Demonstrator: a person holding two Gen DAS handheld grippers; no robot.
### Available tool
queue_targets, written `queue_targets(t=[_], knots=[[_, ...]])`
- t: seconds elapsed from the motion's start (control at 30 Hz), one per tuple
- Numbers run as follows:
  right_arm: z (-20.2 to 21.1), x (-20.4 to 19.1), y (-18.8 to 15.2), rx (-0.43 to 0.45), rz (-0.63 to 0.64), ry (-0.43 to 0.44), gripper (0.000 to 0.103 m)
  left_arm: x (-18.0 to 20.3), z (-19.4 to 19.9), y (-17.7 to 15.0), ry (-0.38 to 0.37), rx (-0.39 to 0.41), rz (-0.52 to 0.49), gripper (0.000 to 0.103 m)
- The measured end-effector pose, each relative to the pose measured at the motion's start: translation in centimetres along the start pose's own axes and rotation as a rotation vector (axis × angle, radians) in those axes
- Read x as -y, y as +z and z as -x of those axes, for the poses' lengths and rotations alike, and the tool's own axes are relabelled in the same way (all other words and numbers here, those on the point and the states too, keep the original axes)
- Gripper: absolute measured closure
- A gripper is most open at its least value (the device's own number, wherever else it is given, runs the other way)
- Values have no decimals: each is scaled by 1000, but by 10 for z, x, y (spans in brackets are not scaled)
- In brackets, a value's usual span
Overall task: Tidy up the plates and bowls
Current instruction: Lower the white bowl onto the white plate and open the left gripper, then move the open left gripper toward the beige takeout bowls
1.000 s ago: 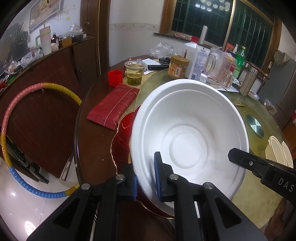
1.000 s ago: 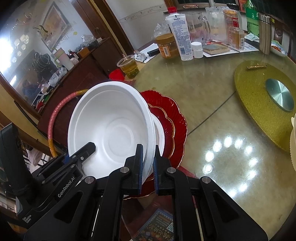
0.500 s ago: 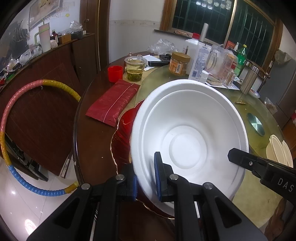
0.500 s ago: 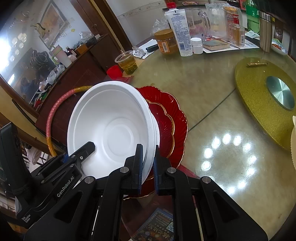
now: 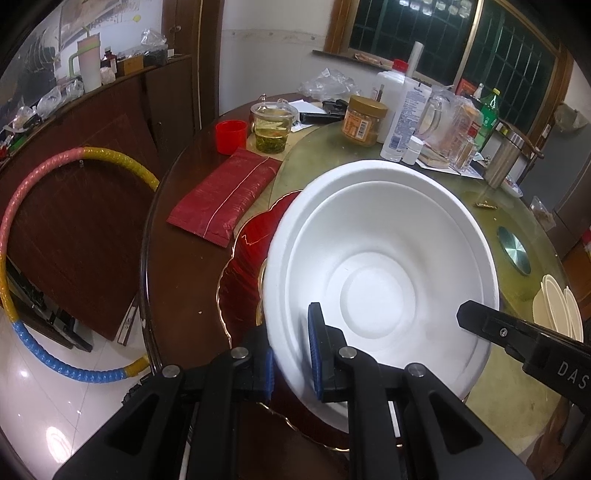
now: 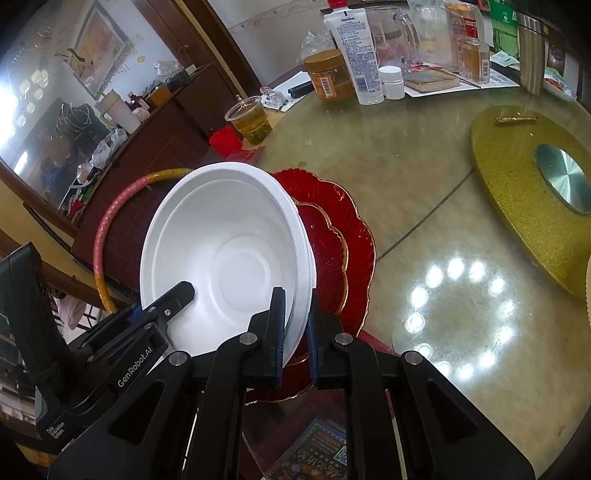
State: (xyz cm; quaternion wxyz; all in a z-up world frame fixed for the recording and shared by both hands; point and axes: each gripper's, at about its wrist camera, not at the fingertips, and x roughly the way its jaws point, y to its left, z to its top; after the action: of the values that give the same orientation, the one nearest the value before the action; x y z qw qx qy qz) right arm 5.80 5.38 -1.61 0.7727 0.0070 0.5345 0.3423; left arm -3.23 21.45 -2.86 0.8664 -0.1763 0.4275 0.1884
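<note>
A white foam bowl [image 5: 376,269] is held tilted above the stacked red plates [image 5: 251,254] with gold rims. My left gripper [image 5: 291,354] is shut on the bowl's near rim. My right gripper [image 6: 295,325] is shut on the opposite rim of the same white bowl [image 6: 229,258]. The red plates [image 6: 343,251] lie on the glass table under and right of the bowl. A second white rim shows just beneath the bowl in the right wrist view. Each gripper shows in the other's view.
A red packet [image 5: 225,195], a red cup [image 5: 231,136] and a cup of tea [image 5: 271,129] stand behind the plates. Jars, bottles and a jug [image 6: 391,33] crowd the far side. A gold turntable [image 6: 532,184] lies right. Cream plates [image 5: 557,306] sit at the right edge.
Both grippers and the bowl have drifted slightly back from the table; the grip on the bowl is unchanged.
</note>
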Motion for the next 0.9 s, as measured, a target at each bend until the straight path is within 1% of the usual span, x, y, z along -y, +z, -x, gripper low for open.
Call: queue_targets(t=[0.13, 0.43, 0.47, 0.5, 0.53, 0.63, 0.7, 0.73, 0.77, 0.8, 0.83, 0.87, 0.9], knots=[[-2, 0, 2, -16, -6, 0, 91, 1, -1, 1, 5, -5, 2, 89], [-4, 3, 5, -17, -17, 20, 91, -1, -1, 3, -3, -4, 19, 88], [-4, 3, 5, -17, -17, 20, 91, -2, -1, 4, -6, -2, 23, 85], [-4, 3, 5, -17, -18, 21, 91, -2, 0, 4, -8, 1, 26, 79], [-4, 3, 5, -18, -20, 23, 91, -3, 1, 5, -13, 5, 31, 76], [-4, 3, 7, -20, -22, 26, 90, -3, 6, 6, -13, 28, 37, 64], [-4, 3, 7, -22, -23, 25, 90, -3, 10, 7, -2, 49, 41, 48], [-5, 3, 8, -23, -22, 25, 87, -3, 12, 7, -3, 62, 47, 45], [-4, 3, 8, -21, -22, 28, 70, -4, 13, 7, -4, 69, 50, 41], [-3, 4, 8, -16, -27, 32, 58, -5, 15, 7, -3, 78, 53, 39], [-2, 4, 8, -6, -34, 34, 37, -5, 16, 8, -1, 85, 52, 38], [0, 5, 8, 10, -39, 38, 31, -5, 17, 9, 2, 91, 51, 37], [3, 6, 8, 22, -42, 43, 31, -5, 18, 9, 4, 95, 51, 36]])
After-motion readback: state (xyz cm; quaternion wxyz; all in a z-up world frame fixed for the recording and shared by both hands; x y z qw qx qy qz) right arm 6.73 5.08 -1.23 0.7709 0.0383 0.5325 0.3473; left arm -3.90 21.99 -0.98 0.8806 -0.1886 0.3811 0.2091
